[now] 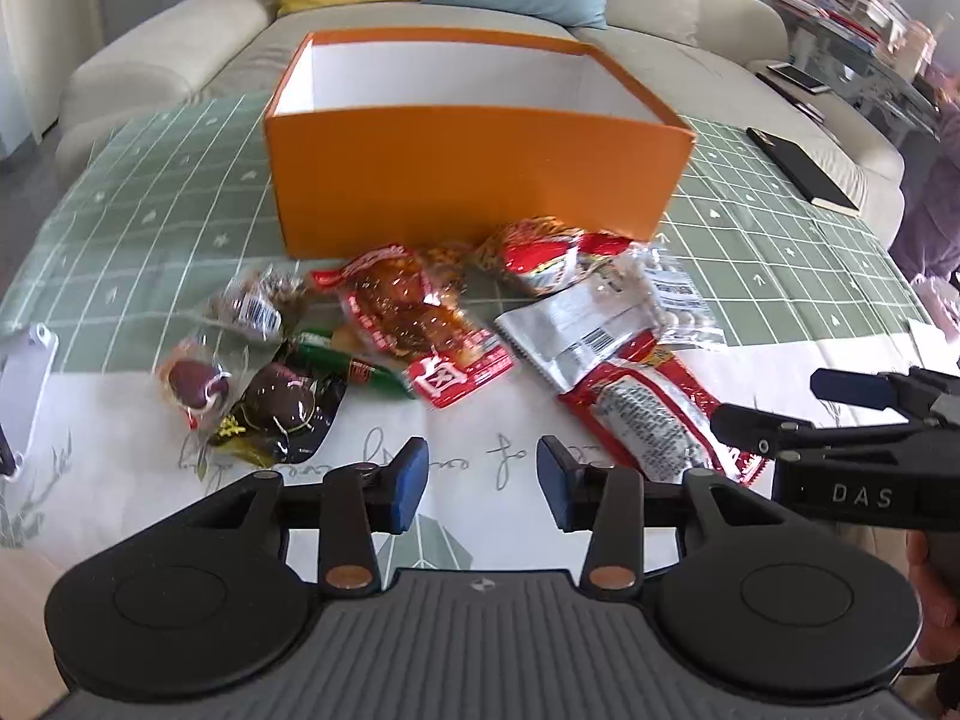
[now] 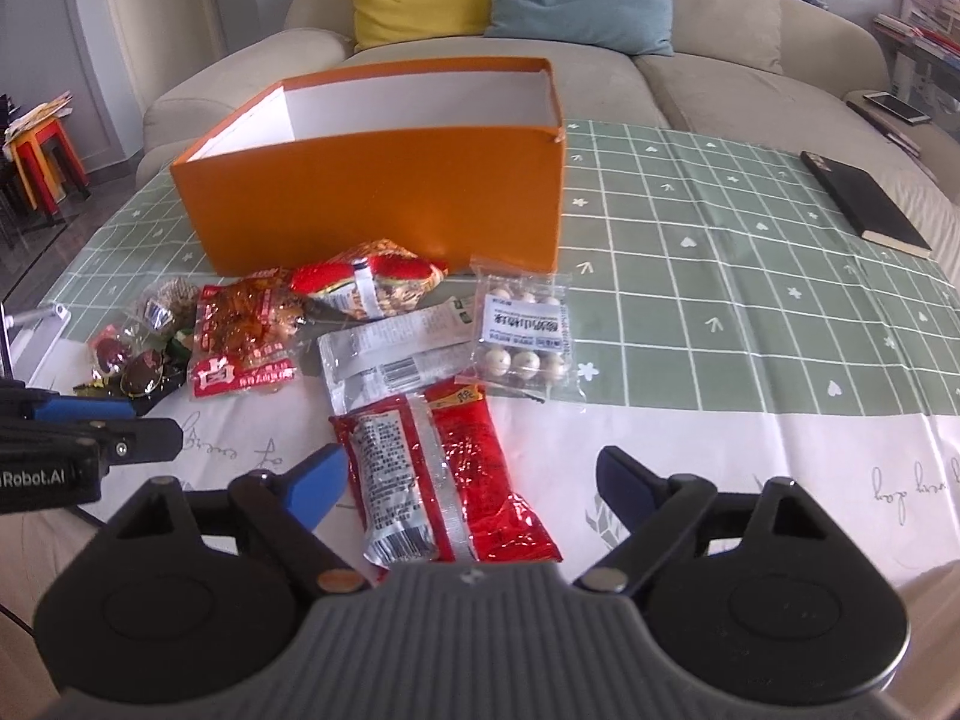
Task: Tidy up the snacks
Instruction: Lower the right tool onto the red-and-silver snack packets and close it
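Nearest to me, my right jaws stand spread wide and released, with the near end of a long red snack packet lying on the surface between them, untouched. My left jaws are partly parted and grasp nothing; only bare white cloth lies under them. Just beyond sits a silver packet and, to its right, a clear bag of pale round sweets. Left of these lie a red-sauced meat pouch and small dark wrapped pieces. Farther off, a red peanut bag rests against the orange box, which stands open with white inner walls. Far right lies a black notebook, well apart.
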Demonstrator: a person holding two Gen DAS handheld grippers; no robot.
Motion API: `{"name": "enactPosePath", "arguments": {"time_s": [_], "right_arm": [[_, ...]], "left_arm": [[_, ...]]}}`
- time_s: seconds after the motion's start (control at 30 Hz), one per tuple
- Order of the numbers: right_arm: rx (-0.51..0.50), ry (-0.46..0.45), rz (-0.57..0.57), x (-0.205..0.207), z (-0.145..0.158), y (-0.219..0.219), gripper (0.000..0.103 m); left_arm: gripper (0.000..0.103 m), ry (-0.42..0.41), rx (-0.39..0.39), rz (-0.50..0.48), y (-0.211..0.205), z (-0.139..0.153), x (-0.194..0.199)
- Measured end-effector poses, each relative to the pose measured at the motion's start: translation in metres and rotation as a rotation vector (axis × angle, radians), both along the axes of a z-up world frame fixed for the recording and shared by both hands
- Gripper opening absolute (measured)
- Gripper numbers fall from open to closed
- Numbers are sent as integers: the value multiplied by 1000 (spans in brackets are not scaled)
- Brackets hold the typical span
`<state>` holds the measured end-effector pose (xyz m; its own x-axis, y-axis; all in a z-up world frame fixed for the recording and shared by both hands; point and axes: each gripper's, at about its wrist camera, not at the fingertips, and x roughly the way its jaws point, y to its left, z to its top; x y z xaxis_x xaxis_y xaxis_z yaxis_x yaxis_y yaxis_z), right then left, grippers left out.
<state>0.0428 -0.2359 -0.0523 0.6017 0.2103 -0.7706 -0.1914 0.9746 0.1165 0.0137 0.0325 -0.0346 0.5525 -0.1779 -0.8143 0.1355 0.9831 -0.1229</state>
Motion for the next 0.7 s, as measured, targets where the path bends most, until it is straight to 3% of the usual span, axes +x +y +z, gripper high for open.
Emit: {"name": "enactPosePath", "arguments": {"time_s": [0.07, 0.27, 0.53, 0.7], "right_arm": [[2, 3, 17, 2, -5, 2, 87], [-21, 11, 51, 12, -19, 10, 89], [-43, 42, 103, 25, -41, 20, 93], [-57, 62, 119, 35, -52, 24, 93]], "left_arm": [[65, -10, -12, 14, 5, -3, 2], [66, -4, -19, 49, 13, -15, 8], [67, 51, -30, 2, 6, -36, 18], [70, 34, -57, 8, 6, -39, 25]]}}
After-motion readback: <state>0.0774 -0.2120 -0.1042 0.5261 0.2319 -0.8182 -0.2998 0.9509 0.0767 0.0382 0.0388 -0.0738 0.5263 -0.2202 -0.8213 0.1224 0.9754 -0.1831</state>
